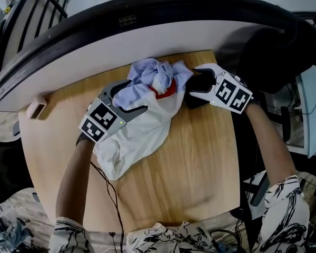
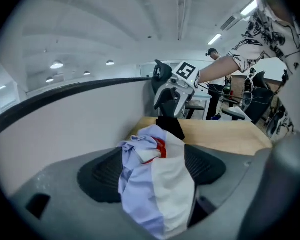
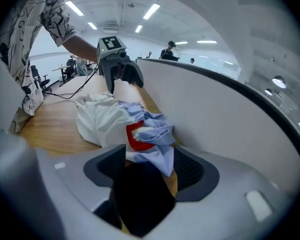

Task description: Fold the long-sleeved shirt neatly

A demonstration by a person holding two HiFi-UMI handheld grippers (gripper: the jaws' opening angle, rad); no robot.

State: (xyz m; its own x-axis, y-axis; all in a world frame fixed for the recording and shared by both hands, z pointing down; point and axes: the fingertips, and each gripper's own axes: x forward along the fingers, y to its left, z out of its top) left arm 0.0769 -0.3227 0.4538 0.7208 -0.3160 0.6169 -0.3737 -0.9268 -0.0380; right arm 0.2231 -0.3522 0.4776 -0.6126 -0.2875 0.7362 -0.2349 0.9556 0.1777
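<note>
Lying crumpled at the far side of the light wooden tabletop (image 1: 200,173), the white and pale-blue long-sleeved shirt (image 1: 142,128) looks wholly unfolded, the left gripper (image 1: 129,97) and right gripper (image 1: 194,88) with jaws open around its bunched cloth.
</note>
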